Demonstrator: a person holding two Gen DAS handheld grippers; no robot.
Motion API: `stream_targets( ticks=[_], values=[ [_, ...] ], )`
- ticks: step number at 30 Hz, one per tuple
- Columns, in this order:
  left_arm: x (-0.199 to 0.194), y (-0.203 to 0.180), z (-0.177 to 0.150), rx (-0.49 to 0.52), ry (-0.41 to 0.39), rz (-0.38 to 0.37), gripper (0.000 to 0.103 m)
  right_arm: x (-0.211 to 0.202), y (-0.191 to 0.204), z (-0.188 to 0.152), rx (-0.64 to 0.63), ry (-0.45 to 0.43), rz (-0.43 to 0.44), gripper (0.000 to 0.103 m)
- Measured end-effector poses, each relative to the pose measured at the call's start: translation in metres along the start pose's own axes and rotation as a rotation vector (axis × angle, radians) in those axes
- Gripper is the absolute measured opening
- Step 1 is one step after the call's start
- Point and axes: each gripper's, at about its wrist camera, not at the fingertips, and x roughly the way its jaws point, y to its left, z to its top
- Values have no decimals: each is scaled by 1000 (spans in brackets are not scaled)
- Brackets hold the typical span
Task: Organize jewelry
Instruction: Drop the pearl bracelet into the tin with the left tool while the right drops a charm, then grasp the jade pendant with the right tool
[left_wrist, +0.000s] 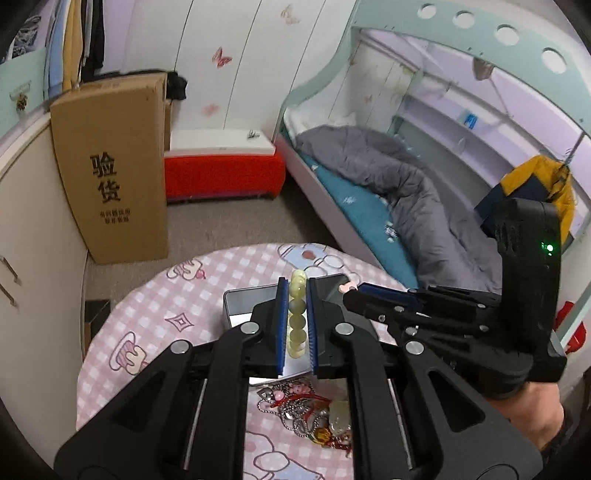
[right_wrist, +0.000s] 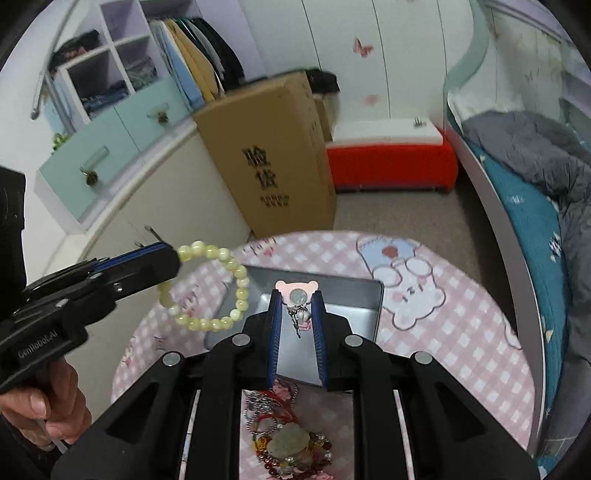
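A: Near edge of the round table (right_wrist: 461, 332), what's left?

B: Tangled jewelry pile (right_wrist: 288, 439), chains, red cord, a pale stone pendant, right at the near edge under both tools. Just beyond it, mid-table, the open grey tin (right_wrist: 354, 295).

A: Left gripper (left_wrist: 295, 325)?

B: Clamped on the pale yellow bead bracelet (right_wrist: 207, 286). In its own cam the beads run in a line btwn the blue pads (left_wrist: 281, 325); from the right cam the loop hangs free off the tips, held above the tin's left edge, not touching the table.

A: Right gripper (right_wrist: 296, 321)?

B: Nearly closed, pinching a small pink bear-eared charm w/ a silver disc and short chain (right_wrist: 297, 301). Chain dangles btwn the fingers. It sits over the tin's middle, lifted clear.

A: So both loaded. How to finish well?

B: My read: carry to the tin is about done, drop is next. Lower each piece until it's inside the walls before letting go. Bracelet first or 2nd, not together, the tools are close and could knock. Shift the bracelet right so the whole loop clears the tin's left wall, else it may hang on the rim. Charm: open slowly, the chain could snag a pad.

A: Far side?

B: Cardboard box (right_wrist: 269, 155) and red bench (right_wrist: 391, 166) on the floor past the table, no concern.
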Motion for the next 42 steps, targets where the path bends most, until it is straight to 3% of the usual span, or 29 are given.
stream_targets(
  ticks=[2,3,4,6,7,8,9,16,20,29,32,36,42],
  values=[
    [9,2,0,-9,23,28,10,1,-6,0,32,3,0,37],
    [12,2,0,-7,30,62,17,1,-9,0,42,-1,-27,69],
    [13,3,-1,-3,36,115,25,0,-12,1,45,-14,-44,86],
    [8,8,-2,-16,20,196,68,-4,-19,-2,63,-43,-54,92],
    [2,13,-2,-28,-13,226,78,-7,-23,-3,81,-49,-63,96],
    [-3,17,-3,-33,-35,228,90,-8,-24,-3,89,-59,-70,96],
    [-11,19,-5,-40,-65,234,91,-13,-27,-4,99,-71,-79,96],
    [-53,22,-19,-32,-161,319,92,-41,-29,-3,140,-142,-98,96],
    [-72,19,-29,-25,-176,357,93,-69,-20,-9,123,-199,-106,96],
    [-93,7,-72,18,-175,299,93,-128,-9,-53,121,-291,-98,96],
    [-83,5,-93,30,-129,298,93,-131,-1,-79,87,-267,-120,96],
    [-68,4,-118,26,-64,269,93,-110,2,-113,44,-164,-197,96],
    [-52,5,-147,17,-1,271,93,-68,10,-140,62,-66,-170,95]
  ],
)
